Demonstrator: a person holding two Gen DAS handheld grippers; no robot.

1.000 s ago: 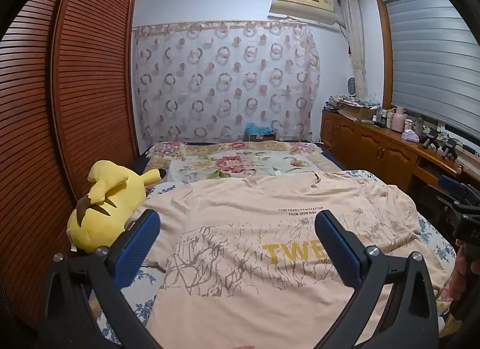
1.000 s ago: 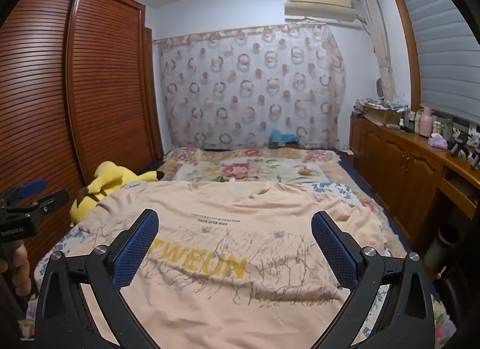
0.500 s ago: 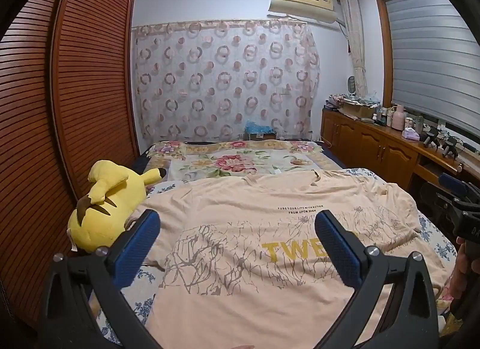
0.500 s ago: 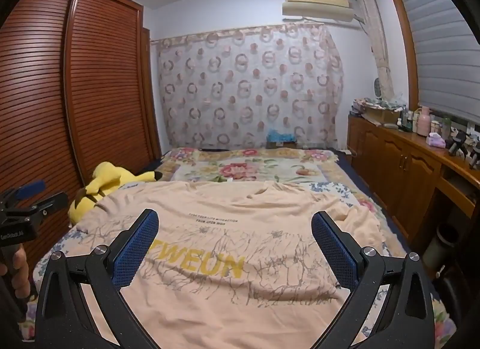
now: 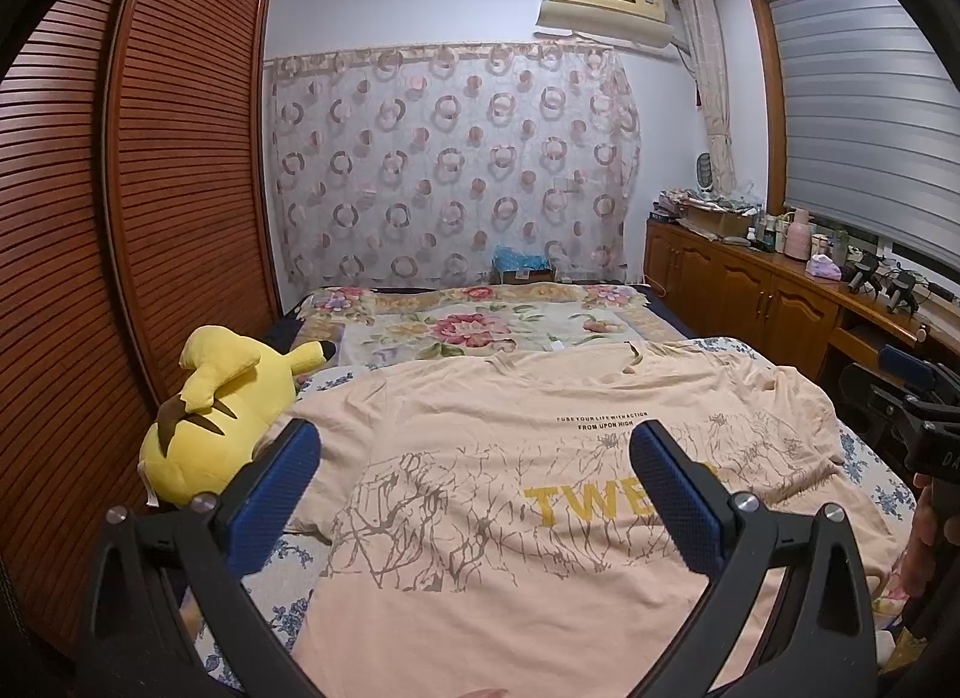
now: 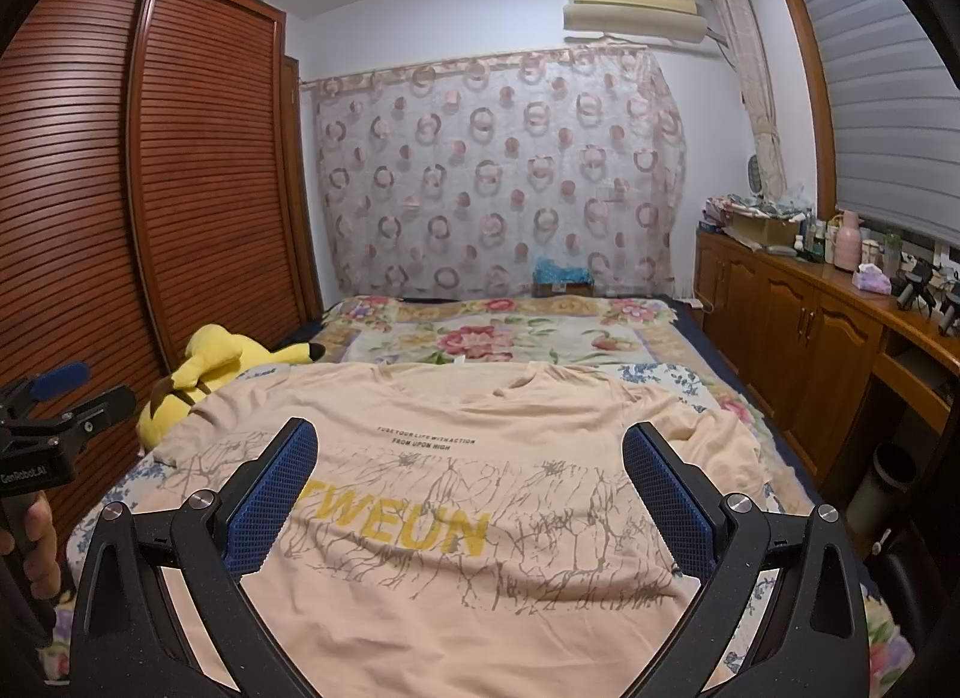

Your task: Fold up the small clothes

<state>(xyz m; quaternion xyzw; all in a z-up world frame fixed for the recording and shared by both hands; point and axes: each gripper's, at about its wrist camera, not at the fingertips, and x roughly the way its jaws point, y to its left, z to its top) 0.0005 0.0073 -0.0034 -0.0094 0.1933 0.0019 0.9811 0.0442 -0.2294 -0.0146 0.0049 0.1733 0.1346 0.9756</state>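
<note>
A peach T-shirt (image 5: 492, 494) with yellow letters and a brown branch print lies spread face up on the bed; it also shows in the right wrist view (image 6: 456, 494). My left gripper (image 5: 474, 458) is open and empty, held above the shirt's left half. My right gripper (image 6: 468, 458) is open and empty, held above the shirt's middle. The right gripper's body shows at the right edge of the left wrist view (image 5: 912, 398), and the left gripper's body shows at the left edge of the right wrist view (image 6: 54, 416).
A yellow plush toy (image 5: 222, 410) lies at the bed's left edge beside the shirt's sleeve. A floral blanket (image 5: 480, 326) covers the far bed. A slatted wardrobe (image 5: 120, 218) stands left. A wooden cabinet (image 5: 768, 290) with bottles runs along the right.
Both views have risen and tilted slightly, so the shirt sits a little lower in frame. The shirt has not moved and both grippers stay open.
</note>
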